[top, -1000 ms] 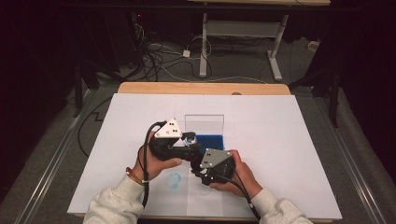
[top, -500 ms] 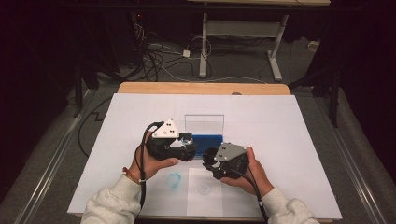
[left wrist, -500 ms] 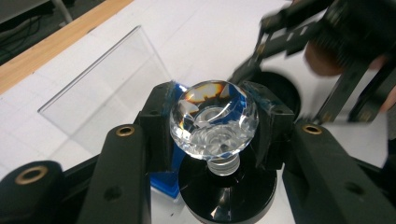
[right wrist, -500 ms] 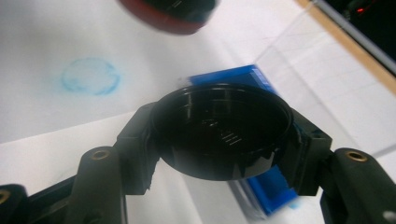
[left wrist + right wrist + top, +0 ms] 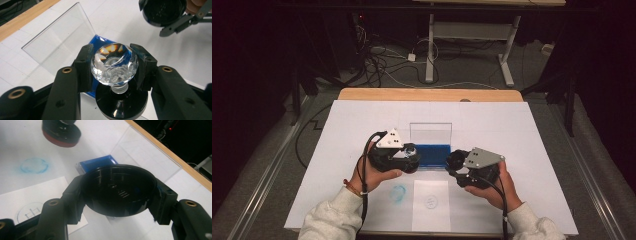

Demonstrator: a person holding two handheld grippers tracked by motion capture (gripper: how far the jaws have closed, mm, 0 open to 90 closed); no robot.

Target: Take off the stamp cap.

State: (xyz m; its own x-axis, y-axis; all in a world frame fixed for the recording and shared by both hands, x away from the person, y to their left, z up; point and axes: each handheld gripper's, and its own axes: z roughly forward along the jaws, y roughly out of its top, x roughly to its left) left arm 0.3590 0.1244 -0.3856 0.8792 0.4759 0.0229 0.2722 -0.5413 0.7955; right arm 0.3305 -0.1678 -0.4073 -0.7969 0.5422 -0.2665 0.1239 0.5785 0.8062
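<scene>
Stamp w/ faceted clear knob held over the blue ink pad, left gripper clamped on the knob. Its black cap sits pinched in the right gripper, just beside. To recap well: square cap under stamp base, close slowly. Printed paper lies near.

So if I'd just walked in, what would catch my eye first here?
Probably the faceted clear knob of a stamp, gripped between the left gripper's fingers just above a blue ink pad at the middle of the white table. Next, the round black cap clamped in the right gripper, held beside the pad. Nearer the person, a smudged blue stamp print marks the table, next to a white paper sheet.
</scene>
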